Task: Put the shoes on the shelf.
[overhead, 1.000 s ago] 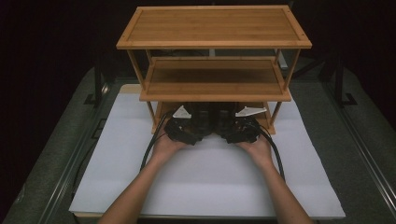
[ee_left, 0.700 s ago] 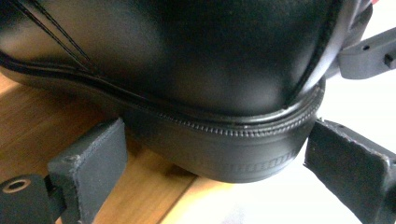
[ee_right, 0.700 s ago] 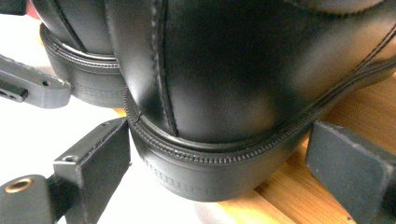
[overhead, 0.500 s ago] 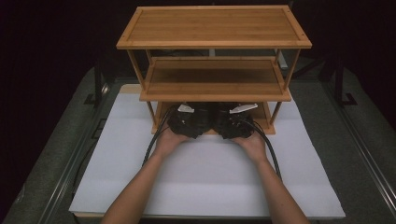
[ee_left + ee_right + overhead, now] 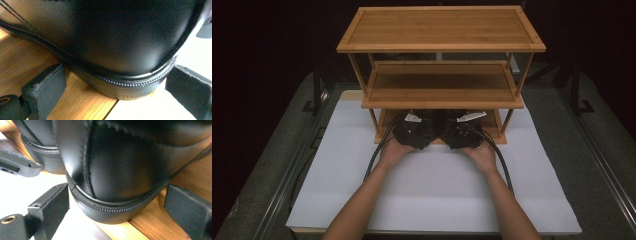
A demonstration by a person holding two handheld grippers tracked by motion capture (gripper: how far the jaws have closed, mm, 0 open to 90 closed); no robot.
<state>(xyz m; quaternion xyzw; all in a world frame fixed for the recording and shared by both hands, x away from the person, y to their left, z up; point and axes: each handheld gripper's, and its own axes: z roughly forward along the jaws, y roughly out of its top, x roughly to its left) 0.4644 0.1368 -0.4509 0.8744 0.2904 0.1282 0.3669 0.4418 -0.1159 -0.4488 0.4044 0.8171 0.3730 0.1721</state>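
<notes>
Clearly both sets of jaws stand wide, clamping nothing. The left gripper (image 5: 113, 93) straddles the heel of a black shoe (image 5: 112, 42), pads clear of the leather; the right gripper (image 5: 117, 212) frames the second shoe (image 5: 125, 167) likewise. Both heels overhang the front edge of the bamboo rack (image 5: 439, 97), on its bottom shelf at twelve o'clock from the hands. I judge the shoes nearly placed: a last push or withdrawal remains. Since the earlier frames both grippers have moved in closer together, toward the middle.
</notes>
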